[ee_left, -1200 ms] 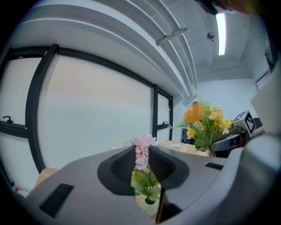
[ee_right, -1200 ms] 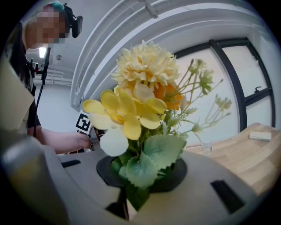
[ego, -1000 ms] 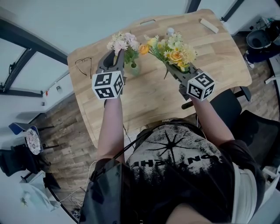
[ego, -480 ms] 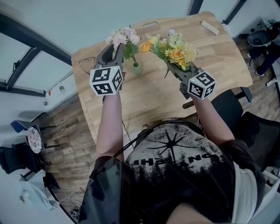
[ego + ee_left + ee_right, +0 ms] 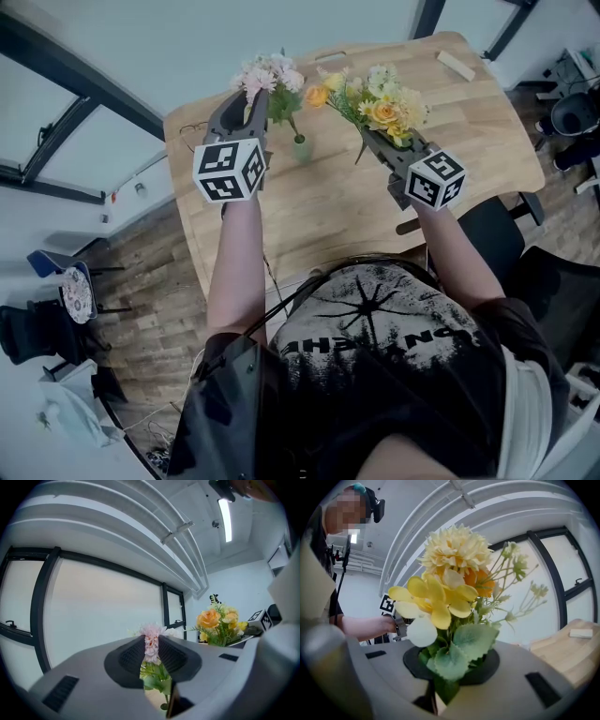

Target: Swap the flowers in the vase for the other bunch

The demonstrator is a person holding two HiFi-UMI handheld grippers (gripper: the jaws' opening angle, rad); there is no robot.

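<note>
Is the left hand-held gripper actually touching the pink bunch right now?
Touching. In the left gripper view, the left hand-held gripper has its jaws closed on the pink bunch, pressing it from both sides.

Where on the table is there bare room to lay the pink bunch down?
Bare wood lies between the vase and the near table edge, and right of the yellow bunch below the block. Crowded round the vase, between the pink bunch and the yellow one.
</note>
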